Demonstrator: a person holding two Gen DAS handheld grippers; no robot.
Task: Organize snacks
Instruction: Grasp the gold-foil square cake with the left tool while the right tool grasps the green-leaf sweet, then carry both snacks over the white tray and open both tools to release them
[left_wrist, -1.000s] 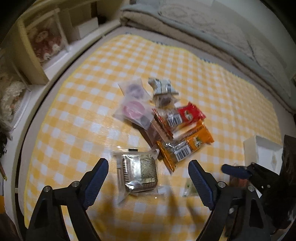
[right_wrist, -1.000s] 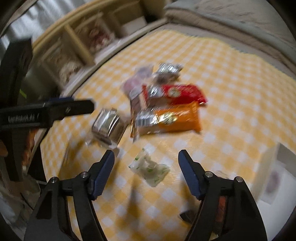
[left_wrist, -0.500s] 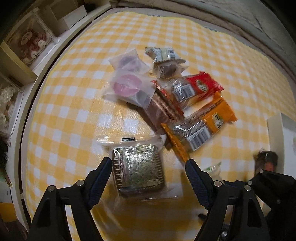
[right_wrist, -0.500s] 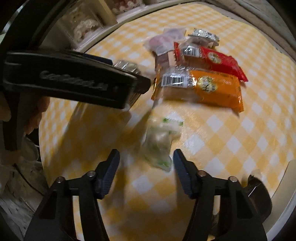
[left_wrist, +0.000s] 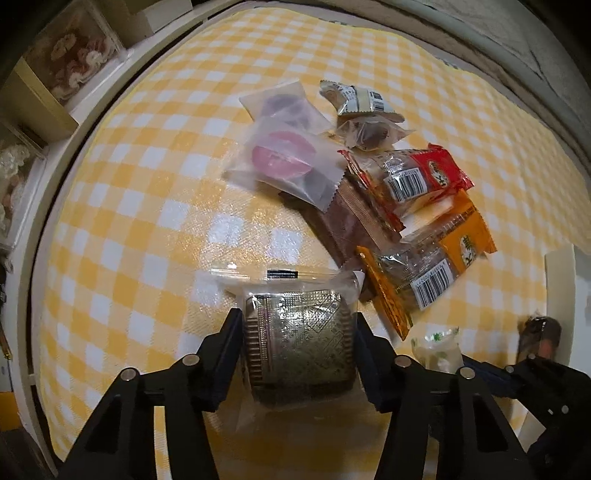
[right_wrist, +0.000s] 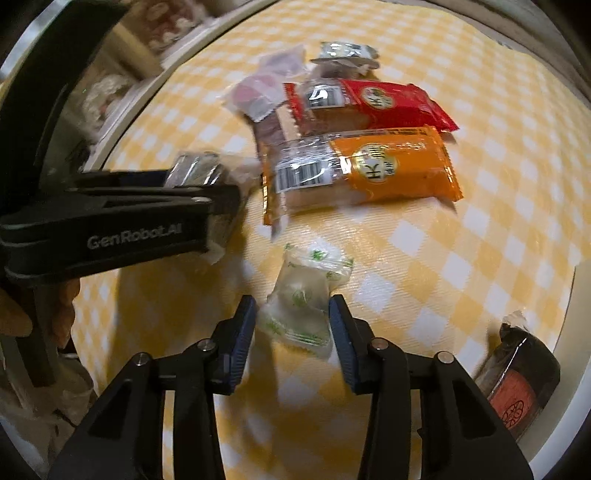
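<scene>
A gold-foil pastry (left_wrist: 297, 339) in clear wrap lies on the yellow checked cloth (left_wrist: 147, 221). My left gripper (left_wrist: 297, 345) points down over it with its jaws closing, and both pads press the pastry's sides. The left gripper's fingers (right_wrist: 155, 206) also show side-on in the right wrist view. A small green-and-white candy packet (right_wrist: 303, 299) lies between the jaws of my right gripper (right_wrist: 291, 323), which are closing. Its right pad meets the wrapper and its left pad stands a sliver off.
Beyond lie an orange packet (right_wrist: 388, 166), a red packet (right_wrist: 376, 103), a brown bar (left_wrist: 343, 221), translucent pink packets (left_wrist: 284, 158) and a silver packet (left_wrist: 358, 98). A white box (left_wrist: 565, 288) and a dark round snack (right_wrist: 524, 376) sit at the right. Shelves (left_wrist: 55, 74) line the left edge.
Both grippers have come down toward the cloth. The left jaws narrowed from wide apart onto the pastry's sides. The right jaws narrowed around the candy packet.
</scene>
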